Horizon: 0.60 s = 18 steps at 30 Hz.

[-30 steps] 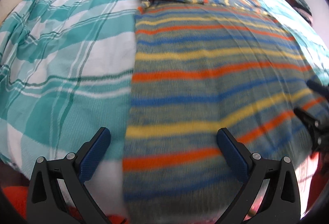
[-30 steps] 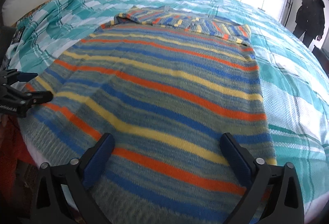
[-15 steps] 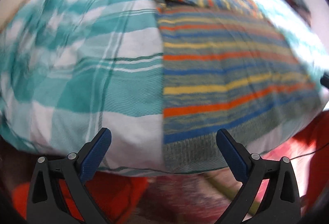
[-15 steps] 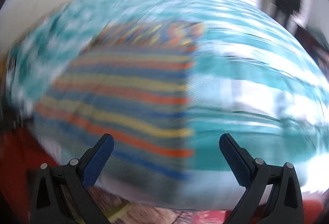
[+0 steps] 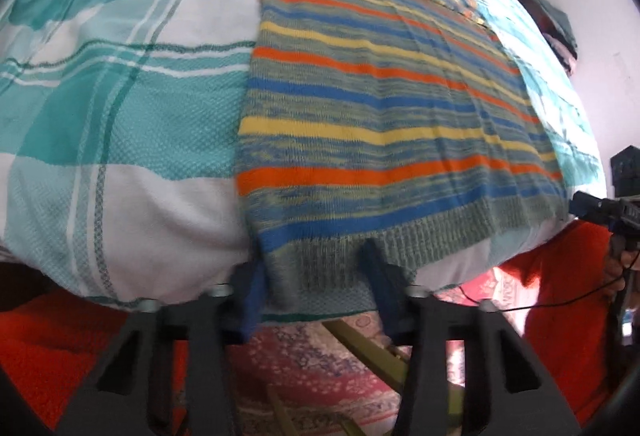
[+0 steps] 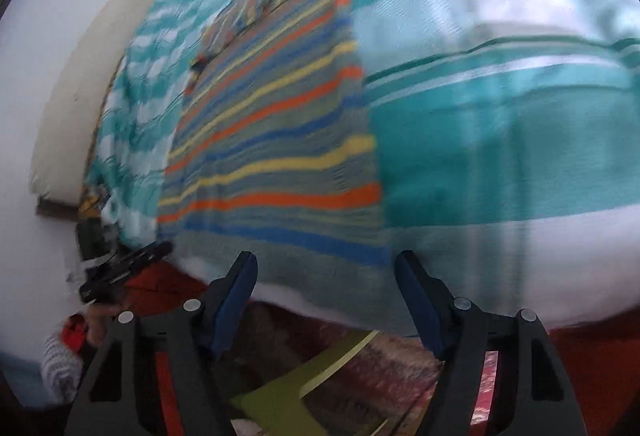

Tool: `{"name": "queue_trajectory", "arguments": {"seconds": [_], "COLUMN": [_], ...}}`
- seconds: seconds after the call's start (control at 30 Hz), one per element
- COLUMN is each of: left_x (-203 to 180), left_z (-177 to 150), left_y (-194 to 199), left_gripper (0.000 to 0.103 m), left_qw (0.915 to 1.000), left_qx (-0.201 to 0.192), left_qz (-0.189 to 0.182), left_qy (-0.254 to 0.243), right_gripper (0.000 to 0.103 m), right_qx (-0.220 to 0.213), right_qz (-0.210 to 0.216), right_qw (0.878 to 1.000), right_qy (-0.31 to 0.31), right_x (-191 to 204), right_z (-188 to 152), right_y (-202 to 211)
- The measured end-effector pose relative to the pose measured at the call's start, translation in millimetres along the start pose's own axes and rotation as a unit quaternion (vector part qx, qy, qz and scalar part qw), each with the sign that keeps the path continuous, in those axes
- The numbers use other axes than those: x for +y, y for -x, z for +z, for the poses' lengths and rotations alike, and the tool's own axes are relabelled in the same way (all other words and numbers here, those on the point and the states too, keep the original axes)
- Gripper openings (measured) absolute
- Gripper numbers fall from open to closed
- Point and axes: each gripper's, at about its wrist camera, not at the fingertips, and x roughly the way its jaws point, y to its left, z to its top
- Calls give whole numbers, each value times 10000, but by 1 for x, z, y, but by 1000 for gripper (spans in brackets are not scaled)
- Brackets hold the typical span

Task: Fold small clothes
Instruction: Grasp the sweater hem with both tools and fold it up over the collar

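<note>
Left gripper closing on ribbed hem of striped sweater, hem between its fingers. Right gripper closing at the other hem corner, not yet gripping.

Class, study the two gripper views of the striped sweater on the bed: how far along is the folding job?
Done: the striped sweater lies flat on the checked bedspread, its sleeves folded across the top. In hand: the left gripper is closing, hem ribbing between its fingers; the right gripper is closing near the hem's other corner, nothing gripped yet. Left: folding the body over.
</note>
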Motion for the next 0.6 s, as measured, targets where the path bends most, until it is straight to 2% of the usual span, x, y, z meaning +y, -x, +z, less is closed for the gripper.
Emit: {"name": "queue_trajectory", "arguments": {"seconds": [0.03, 0.07, 0.13, 0.17, 0.2, 0.3, 0.47, 0.6], "left_x": [3, 5, 6, 6, 5, 8, 15, 20], "left_z": [0, 0, 1, 1, 2, 7, 33, 80], "left_y": [1, 3, 6, 7, 9, 23, 53, 57], "left_gripper": [11, 9, 7, 7, 6, 6, 6, 6], "left_qw": [9998, 9991, 9990, 9988, 9987, 9968, 9880, 9831], "left_qx": [55, 79, 49, 61, 56, -47, -532, -913], "left_qz": [-167, -357, -373, -394, -408, -690, -1298, -1311], "left_qy": [97, 210, 254, 270, 286, 406, 640, 899], "right_gripper": [72, 69, 51, 24, 9, 9, 9, 9], "right_qx": [43, 60, 93, 168, 273, 155, -677, -1311], "right_qz": [160, 257, 300, 208, 106, 276, 907, 1158], "right_qw": [9999, 9997, 9995, 9996, 9995, 9995, 9932, 9832], "right_qy": [10, -8, -98, -102, -70, 3, -259, -525], "right_x": [1, 0, -3, -5, -5, 3, 7, 5], "right_z": [-1, 0, 2, 2, 1, 1, 24, 58], "right_y": [-1, -2, -4, -6, -9, 0, 31, 37]}}
